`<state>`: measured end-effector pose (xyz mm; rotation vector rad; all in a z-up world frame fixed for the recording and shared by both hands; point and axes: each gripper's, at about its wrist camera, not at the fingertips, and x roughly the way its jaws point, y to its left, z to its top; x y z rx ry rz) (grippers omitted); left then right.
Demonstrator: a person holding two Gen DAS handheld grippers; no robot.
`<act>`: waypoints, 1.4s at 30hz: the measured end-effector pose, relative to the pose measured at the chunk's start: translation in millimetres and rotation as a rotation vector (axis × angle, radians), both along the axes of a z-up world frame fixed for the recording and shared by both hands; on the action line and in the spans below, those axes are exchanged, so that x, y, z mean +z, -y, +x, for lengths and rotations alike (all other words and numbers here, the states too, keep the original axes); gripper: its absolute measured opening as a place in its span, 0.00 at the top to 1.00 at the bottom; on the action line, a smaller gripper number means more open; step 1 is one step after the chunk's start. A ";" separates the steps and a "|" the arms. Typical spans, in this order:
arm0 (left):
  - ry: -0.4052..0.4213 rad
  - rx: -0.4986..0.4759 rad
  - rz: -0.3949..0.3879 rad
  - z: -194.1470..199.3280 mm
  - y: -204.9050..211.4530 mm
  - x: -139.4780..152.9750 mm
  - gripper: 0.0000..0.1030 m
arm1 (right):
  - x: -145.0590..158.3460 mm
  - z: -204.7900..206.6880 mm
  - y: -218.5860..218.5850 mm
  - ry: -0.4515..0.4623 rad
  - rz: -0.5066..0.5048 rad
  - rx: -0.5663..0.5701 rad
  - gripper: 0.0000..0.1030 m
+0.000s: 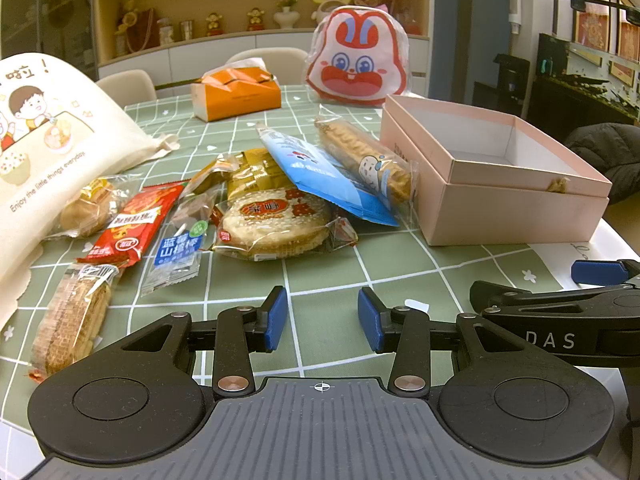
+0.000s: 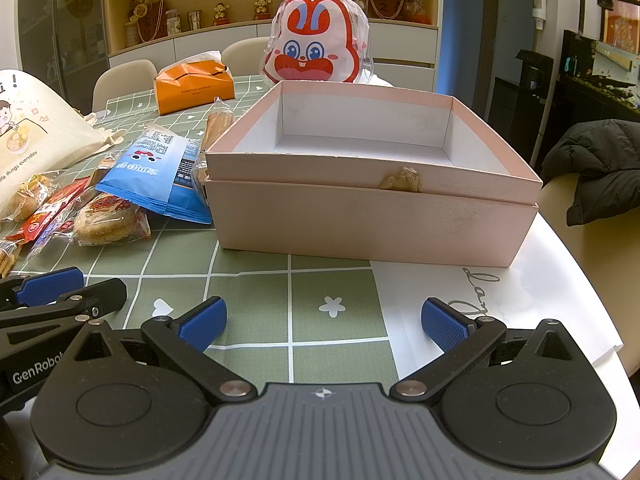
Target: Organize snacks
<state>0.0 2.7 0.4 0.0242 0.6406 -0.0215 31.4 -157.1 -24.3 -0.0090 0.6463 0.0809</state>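
Both grippers are hovering low over the green checked tablecloth [image 1: 324, 276], tilted downward, side by side: the left gripper [image 1: 322, 318] is holding its blue pads partly apart with nothing between them, and the right gripper [image 2: 323, 322] is standing spread wide, also gripping nothing. Bare cloth is lying just ahead of each. Beyond the left one, the snacks are sitting in a loose heap: a round sesame cake [image 1: 276, 226], a blue packet [image 1: 320, 174] leaning over it, a long biscuit stick [image 1: 366, 160] resting against the box, a gold-wrapped pack [image 1: 256, 172], a clear blue-labelled bar [image 1: 180, 240], a red packet [image 1: 134, 222], a small bun [image 1: 86, 208] and a wafer pack [image 1: 72, 316] nearest the left edge, eight pieces by my count. One pink box [image 2: 372, 184] is sitting open and unfilled directly ahead of the right gripper, near the table's white rounded edge. Farther back, one orange tissue box [image 1: 236, 96], one rabbit-faced bag [image 1: 358, 60] and one cream cloth bag [image 1: 44, 140] are standing.
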 end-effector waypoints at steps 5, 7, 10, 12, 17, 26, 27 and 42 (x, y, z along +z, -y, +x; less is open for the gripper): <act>0.000 0.000 0.000 -0.1 -0.4 0.0 0.56 | 0.1 0.0 0.0 0.000 0.000 0.000 0.00; 0.000 0.000 -0.002 -0.1 -0.7 0.1 0.56 | 0.1 0.0 0.0 0.000 0.000 0.000 0.00; 0.000 -0.001 -0.006 2.8 0.2 0.9 0.56 | 0.1 0.0 0.0 0.000 0.000 0.000 0.00; 0.000 -0.001 -0.008 2.6 -0.8 1.4 0.56 | 0.1 0.1 0.0 0.000 0.000 0.000 0.00; 0.000 -0.001 -0.009 3.5 -2.0 0.0 0.56 | 0.1 0.0 -0.1 0.000 0.000 0.000 0.00; 0.000 0.000 -0.009 3.1 -2.0 0.0 0.56 | 0.3 -0.9 -0.3 0.000 0.000 0.000 0.00; 0.000 -0.001 -0.009 3.1 -2.1 0.0 0.56 | 0.3 -0.9 -0.3 0.000 0.000 0.000 0.00; 0.001 0.001 0.005 2.1 1.7 -1.3 0.56 | 0.5 -0.8 0.0 0.000 0.000 0.000 0.00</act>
